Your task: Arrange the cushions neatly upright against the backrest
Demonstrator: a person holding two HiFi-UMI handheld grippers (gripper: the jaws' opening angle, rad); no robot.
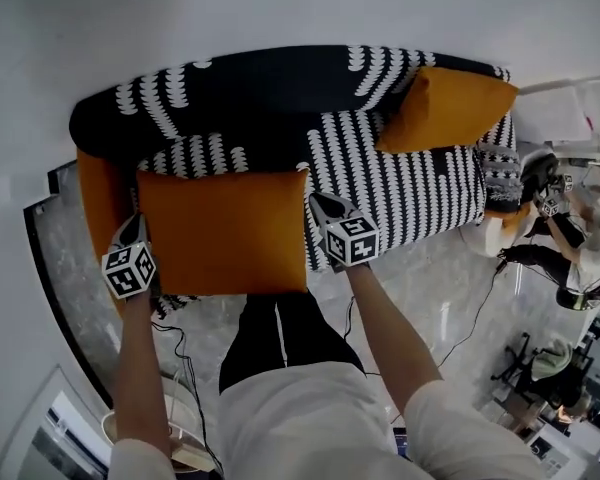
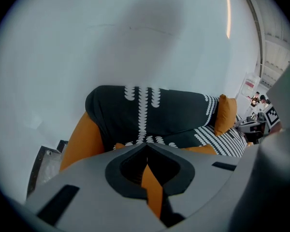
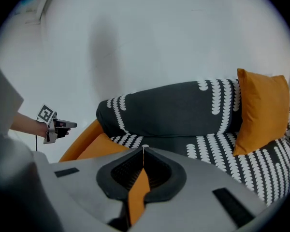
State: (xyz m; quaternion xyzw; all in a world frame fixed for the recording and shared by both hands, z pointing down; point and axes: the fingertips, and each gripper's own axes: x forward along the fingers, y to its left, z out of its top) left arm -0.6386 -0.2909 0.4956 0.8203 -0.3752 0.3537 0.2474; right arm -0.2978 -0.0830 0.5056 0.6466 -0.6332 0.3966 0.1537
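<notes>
A large orange cushion (image 1: 223, 230) hangs in front of the black-and-white patterned sofa (image 1: 270, 88), stretched between my two grippers. My left gripper (image 1: 135, 226) is shut on the cushion's left edge, and orange fabric (image 2: 152, 187) shows pinched between its jaws. At the right edge my right gripper (image 1: 322, 206) is shut too, with a strip of orange fabric (image 3: 137, 192) between its jaws. A second orange cushion (image 1: 445, 108) stands upright against the backrest (image 3: 174, 112) at the sofa's right end; it also shows as the far cushion (image 2: 225, 114) and the upright cushion (image 3: 261, 110).
The sofa has an orange armrest (image 1: 100, 193) at its left end and stands against a white wall. Cables trail over the marble floor (image 1: 450, 278). People and equipment (image 1: 570, 238) crowd the right side. A round stand (image 1: 175, 428) sits at my lower left.
</notes>
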